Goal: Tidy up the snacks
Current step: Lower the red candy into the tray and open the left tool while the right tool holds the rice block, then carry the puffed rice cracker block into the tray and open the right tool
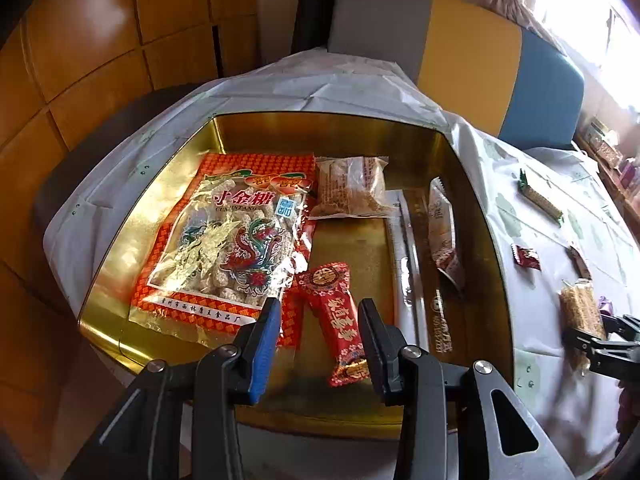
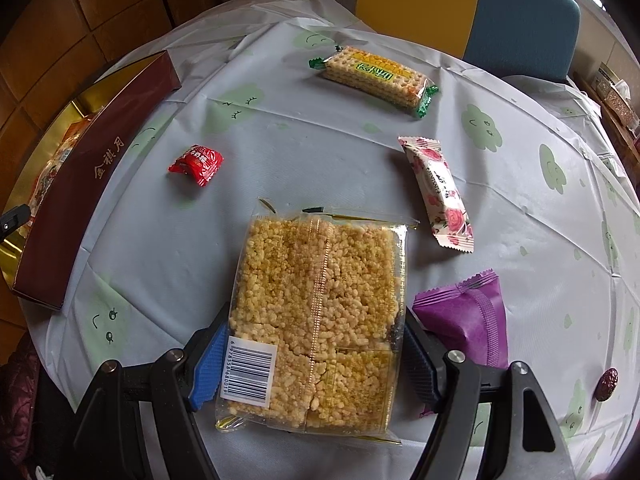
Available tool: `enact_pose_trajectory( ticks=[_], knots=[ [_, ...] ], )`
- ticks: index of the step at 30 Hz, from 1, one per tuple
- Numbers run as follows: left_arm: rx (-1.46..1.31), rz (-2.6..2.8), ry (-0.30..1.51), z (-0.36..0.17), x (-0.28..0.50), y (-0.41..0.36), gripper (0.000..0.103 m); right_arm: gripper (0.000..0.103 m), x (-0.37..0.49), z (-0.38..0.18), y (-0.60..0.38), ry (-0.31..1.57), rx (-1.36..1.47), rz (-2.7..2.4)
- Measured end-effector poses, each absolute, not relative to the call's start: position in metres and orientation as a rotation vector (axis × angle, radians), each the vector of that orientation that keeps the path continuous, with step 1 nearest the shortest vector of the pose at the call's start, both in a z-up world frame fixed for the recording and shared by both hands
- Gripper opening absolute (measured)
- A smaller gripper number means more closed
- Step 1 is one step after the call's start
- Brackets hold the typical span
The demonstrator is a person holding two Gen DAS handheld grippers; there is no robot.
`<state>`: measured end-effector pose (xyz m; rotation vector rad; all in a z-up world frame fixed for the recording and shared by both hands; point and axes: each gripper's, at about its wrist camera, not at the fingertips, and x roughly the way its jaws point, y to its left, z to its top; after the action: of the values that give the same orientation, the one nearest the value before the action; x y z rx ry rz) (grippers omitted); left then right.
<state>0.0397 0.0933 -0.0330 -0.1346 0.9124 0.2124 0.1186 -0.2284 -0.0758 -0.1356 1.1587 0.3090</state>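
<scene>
A gold-lined tin box holds a big red candy bag, a clear cake pack, a white pack and a red bar. My left gripper is open above the red bar, which lies between its fingers, untouched. My right gripper is shut on a clear pack of puffed rice cake, also seen in the left wrist view. The box's maroon side is to its left.
On the tablecloth lie a cracker pack, a small red candy, a rose-print pack, a purple pack and a red date. A chair stands behind.
</scene>
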Motion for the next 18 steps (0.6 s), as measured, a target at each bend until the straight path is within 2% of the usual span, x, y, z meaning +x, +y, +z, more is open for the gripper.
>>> enact_pose_trajectory(
  ticks=[18],
  knots=[
    [-0.116, 0.194, 0.851, -0.022, 0.02, 0.091, 0.041, 0.074, 0.108, -0.072, -0.223, 1.15, -0.095, 0.197]
  ],
)
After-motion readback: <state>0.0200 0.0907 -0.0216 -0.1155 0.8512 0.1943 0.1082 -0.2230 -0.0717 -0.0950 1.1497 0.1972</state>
